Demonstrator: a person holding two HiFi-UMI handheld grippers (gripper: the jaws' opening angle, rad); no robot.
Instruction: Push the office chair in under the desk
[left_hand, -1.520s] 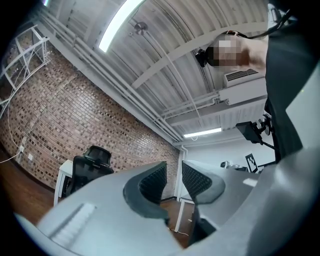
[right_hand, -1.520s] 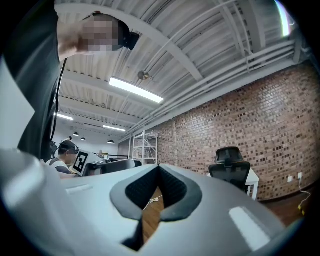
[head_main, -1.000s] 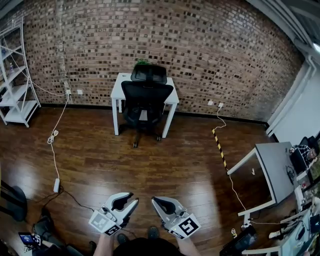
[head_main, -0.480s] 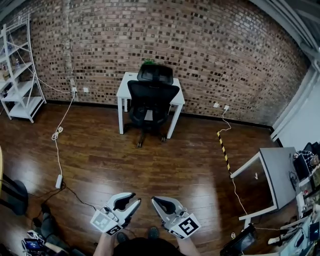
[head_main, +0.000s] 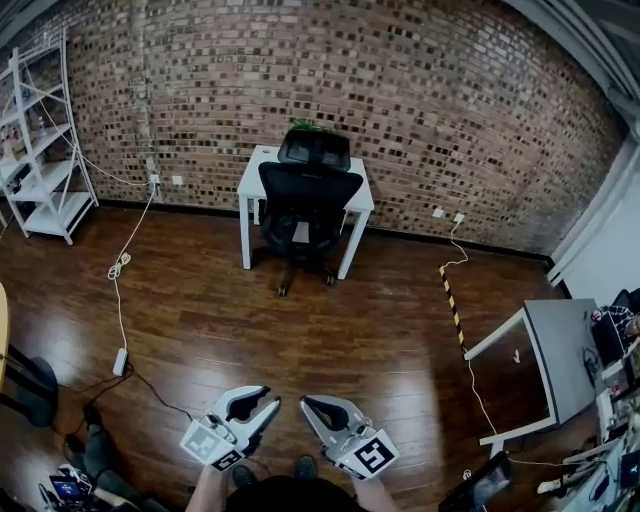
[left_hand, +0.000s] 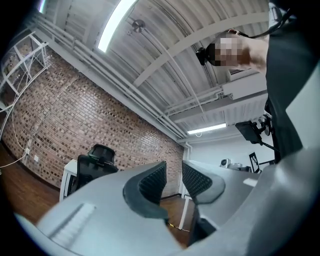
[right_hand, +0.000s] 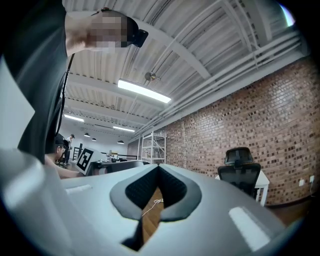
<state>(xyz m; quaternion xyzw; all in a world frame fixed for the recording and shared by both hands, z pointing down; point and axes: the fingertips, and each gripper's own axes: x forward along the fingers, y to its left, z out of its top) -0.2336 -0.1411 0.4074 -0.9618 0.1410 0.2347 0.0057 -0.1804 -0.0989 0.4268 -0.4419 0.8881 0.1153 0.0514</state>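
A black office chair (head_main: 308, 205) stands on the far side of the room against the brick wall. Its seat is tucked between the legs of a small white desk (head_main: 258, 168). Both grippers hang low in front of me, far from the chair. My left gripper (head_main: 264, 398) has a narrow gap between its jaws with nothing in it. The right gripper (head_main: 310, 404) is shut and empty. Beyond the left jaws, the left gripper view shows the chair (left_hand: 92, 167) and desk (left_hand: 66, 169) at the left. The right gripper view shows the chair (right_hand: 241, 170) at the right.
Dark wooden floor lies between me and the desk. A white shelf unit (head_main: 42, 150) stands at the left wall. A cable with a power strip (head_main: 118, 361) runs along the left floor. At the right are a yellow-black floor strip (head_main: 452, 305) and a grey desk (head_main: 560, 350).
The head view has shifted, so the chair and desk sit slightly further right and lower in the frame. Both grippers keep the same pose and jaw gap.
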